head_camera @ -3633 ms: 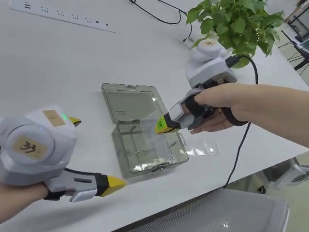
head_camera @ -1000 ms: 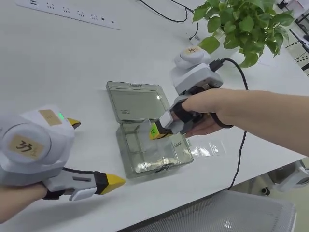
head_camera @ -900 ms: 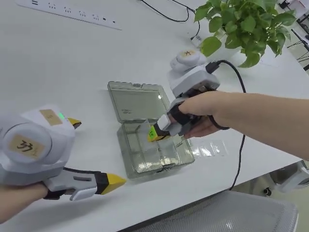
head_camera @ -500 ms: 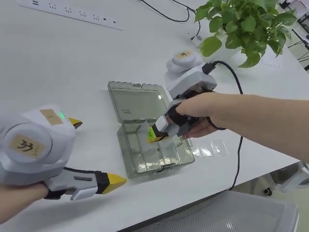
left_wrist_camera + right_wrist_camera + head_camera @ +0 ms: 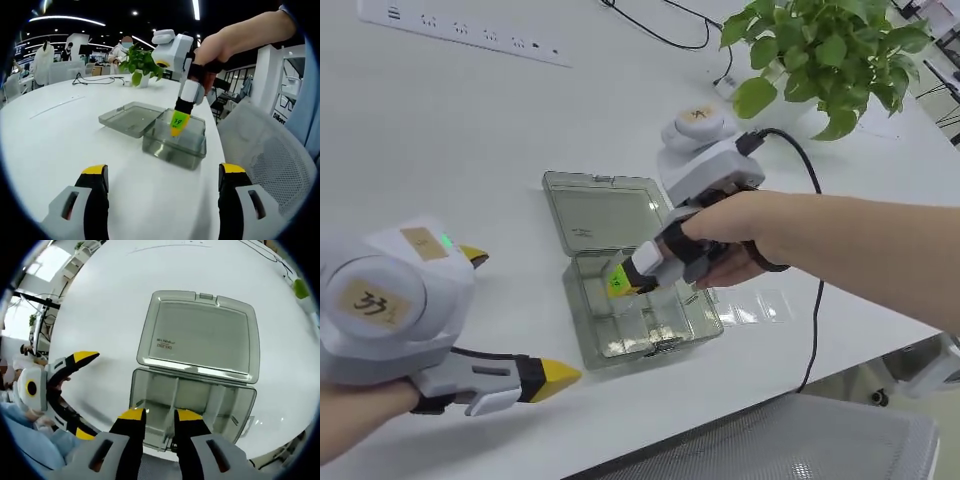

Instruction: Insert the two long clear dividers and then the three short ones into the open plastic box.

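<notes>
White surface (image 5: 470, 120) has loads of room around the box (image 5: 595, 215). Left claw (image 5: 520, 315) gapes at 8 o'clock. Right claw (image 5: 620, 282) sits narrow at the box rim, grip unclear. Plant (image 5: 820, 50) at 2.

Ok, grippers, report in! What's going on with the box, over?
Left gripper open, hovering clear of the box. Right gripper down at box, grip unclear. Spare dividers on table beside it. Nothing blocking.
</notes>
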The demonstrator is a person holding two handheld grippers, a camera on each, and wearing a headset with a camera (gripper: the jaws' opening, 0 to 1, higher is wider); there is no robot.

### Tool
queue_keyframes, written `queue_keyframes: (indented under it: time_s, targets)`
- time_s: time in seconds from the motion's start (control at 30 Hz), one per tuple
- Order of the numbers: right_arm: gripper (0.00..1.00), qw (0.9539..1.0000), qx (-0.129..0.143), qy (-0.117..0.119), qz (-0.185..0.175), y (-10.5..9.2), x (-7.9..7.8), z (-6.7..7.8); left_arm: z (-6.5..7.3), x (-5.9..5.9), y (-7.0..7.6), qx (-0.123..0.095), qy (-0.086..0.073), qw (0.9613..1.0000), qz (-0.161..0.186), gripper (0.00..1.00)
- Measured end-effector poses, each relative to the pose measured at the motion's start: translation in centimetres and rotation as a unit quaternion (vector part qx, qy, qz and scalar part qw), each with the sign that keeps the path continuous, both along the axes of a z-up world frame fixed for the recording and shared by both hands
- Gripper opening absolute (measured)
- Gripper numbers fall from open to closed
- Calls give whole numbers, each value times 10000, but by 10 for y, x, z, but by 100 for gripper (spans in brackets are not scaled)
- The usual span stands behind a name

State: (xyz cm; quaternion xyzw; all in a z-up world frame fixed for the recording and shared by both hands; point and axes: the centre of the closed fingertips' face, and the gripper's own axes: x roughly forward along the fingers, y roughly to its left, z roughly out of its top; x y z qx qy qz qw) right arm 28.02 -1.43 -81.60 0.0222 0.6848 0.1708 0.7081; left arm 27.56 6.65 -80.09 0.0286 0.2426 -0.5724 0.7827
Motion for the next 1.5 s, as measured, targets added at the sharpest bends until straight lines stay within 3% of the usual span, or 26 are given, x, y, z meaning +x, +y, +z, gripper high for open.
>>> queue_keyframes:
  time_s: [0.1,0.13,0.27,0.3,0.33,0.4,0.43,0.63,0.67,0.83,0.93,1.03,1.13,1.17,1.23,1.27,1.37,1.5]
  targets:
    - [39,9998,116,-164,19,3,5,5,1,-1,0,8,-5,10000,4,93]
    - [41,9991,174,-362,125,5,9,8,1,-1,0,7,-8,10000,7,93]
    - [55,9976,264,-604,206,5,12,13,3,-3,-1,25,-3,10000,-7,93]
    - [57,9962,327,-775,240,6,17,13,3,-3,-1,27,-7,10000,-8,93]
    - [61,9970,287,-694,187,4,14,15,3,-3,-2,31,-8,10000,-6,93]
    - [69,9939,422,-992,215,8,19,20,4,-4,-2,33,4,10000,-3,93]
    - [72,9948,388,-926,196,6,15,24,4,-4,-2,35,10,10000,-1,93]
    - [96,9902,522,-1277,203,11,13,32,9,-5,-2,30,52,10000,34,93]
    - [100,9880,539,-1426,237,9,17,32,10,-5,-2,27,51,10000,44,93]
    - [100,9848,521,-1606,414,5,12,35,16,-6,-2,18,87,9999,111,93]
    - [100,9803,613,-1834,403,2,13,39,20,-6,-2,44,83,9998,160,93]
    - [100,9741,883,-2044,388,3,13,47,25,-6,-3,60,63,9997,218,93]
    - [100,9657,1108,-2320,376,1,14,55,29,-6,-4,132,7,9995,277,93]
    - [100,9572,1286,-2562,392,0,19,59,31,-7,-4,159,-8,9994,309,93]
    - [100,9545,1370,-2629,309,-4,14,64,33,-7,-4,192,-16,9992,356,93]
    - [100,9491,1490,-2760,294,-4,15,68,34,-6,-4,208,-30,9990,384,93]
    - [100,9405,1650,-2963,195,-13,10,76,36,-6,-5,282,-47,9984,495,93]
    - [100,9350,1683,-3114,222,-34,-3,81,42,-7,-8,317,-83,9971,683,93]
